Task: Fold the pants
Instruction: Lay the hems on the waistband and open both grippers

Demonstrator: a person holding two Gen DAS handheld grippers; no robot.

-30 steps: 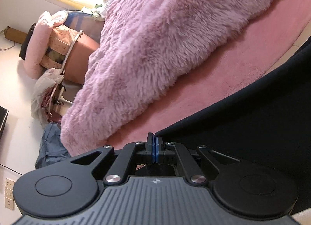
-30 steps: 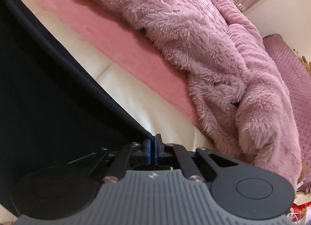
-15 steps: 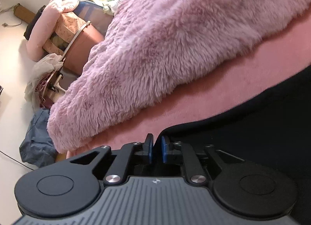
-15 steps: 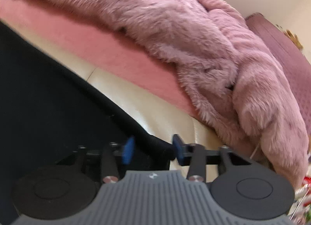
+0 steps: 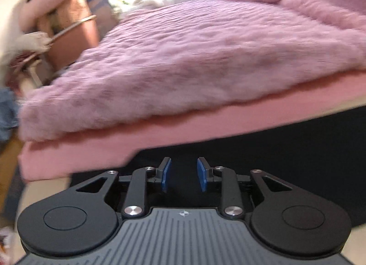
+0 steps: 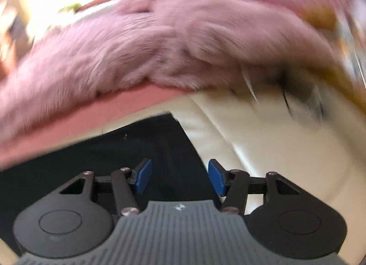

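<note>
The left gripper (image 5: 181,174) is standing with its blue pads (image 5: 165,174) narrowly parted, having just been opening, with nothing pinched between them; only the dark pants (image 5: 286,137) are lying beneath. The right gripper (image 6: 179,178) is gaping wider, its jaws also having just been opening, empty over the pants' corner (image 6: 148,141). The pants are lying flat on the cream surface (image 6: 274,150), partly over the pink sheet (image 5: 80,150), just beside the fluffy purple blanket (image 5: 194,59). Judging from this, the released fold could be slipping or springing back on the slick cream surface, or a pad could be snagging the fabric. No containers are clearly showing; the background clutter is too blurred to tell.
</note>
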